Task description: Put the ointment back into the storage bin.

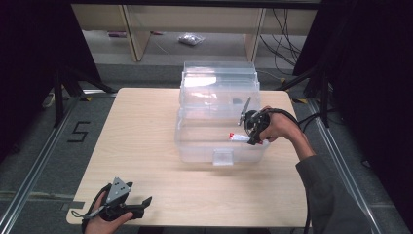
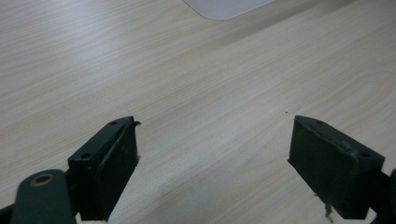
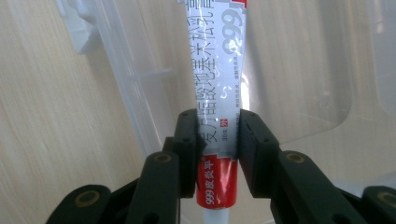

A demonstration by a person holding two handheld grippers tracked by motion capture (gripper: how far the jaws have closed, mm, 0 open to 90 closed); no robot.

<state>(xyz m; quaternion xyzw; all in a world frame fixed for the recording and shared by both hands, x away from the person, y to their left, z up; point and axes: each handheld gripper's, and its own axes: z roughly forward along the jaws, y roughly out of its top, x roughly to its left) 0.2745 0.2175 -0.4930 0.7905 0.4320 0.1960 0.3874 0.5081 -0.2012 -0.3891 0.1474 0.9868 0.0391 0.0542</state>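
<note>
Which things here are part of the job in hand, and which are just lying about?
In use:
- white and red tube, clamped in the right gripper
- clear plastic box, open

Idle or background:
- left gripper, open over bare table
- bag on the floor

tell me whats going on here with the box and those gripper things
A person holds a gripper in each hand at a wooden table. The right gripper is shut on a white and red tube, holding it over the open clear plastic box. The left gripper rests open near the table's front edge, holding nothing.
</note>
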